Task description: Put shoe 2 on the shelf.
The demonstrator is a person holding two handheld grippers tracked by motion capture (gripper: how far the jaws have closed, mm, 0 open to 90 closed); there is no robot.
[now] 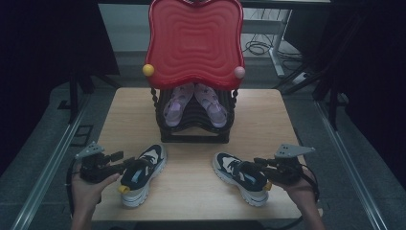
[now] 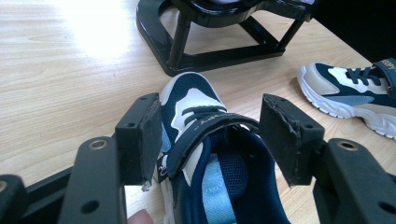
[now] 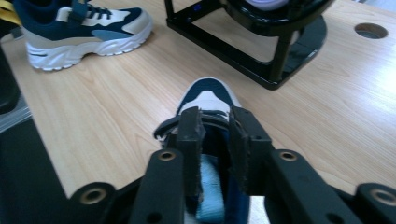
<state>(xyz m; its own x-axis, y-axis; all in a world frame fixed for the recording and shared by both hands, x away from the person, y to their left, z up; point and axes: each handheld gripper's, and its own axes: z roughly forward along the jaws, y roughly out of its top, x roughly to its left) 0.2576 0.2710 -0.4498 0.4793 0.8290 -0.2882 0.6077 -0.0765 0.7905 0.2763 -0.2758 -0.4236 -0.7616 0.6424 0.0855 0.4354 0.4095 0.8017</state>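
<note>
The left gripper (image 1: 125, 162) is hovering with jaws spread wide around the left sneaker (image 1: 141, 173), lying near the table's (image 1: 191, 191) front left corner. The right gripper (image 1: 256, 163) is sitting over the right sneaker (image 1: 239, 176) near the front right corner, jaws narrowly parted, gripping nothing.

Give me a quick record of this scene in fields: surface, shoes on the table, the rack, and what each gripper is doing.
surface: light wooden table
left shoe: navy and white sneaker, toe towards the rack
right shoe: matching sneaker, toe angled inward
rack: black stand holding purple sandals, red wavy tray on top
left gripper: open, fingers either side of the left shoe's collar
right gripper: narrow gap, fingers over the right shoe's opening; grip unclear
</note>
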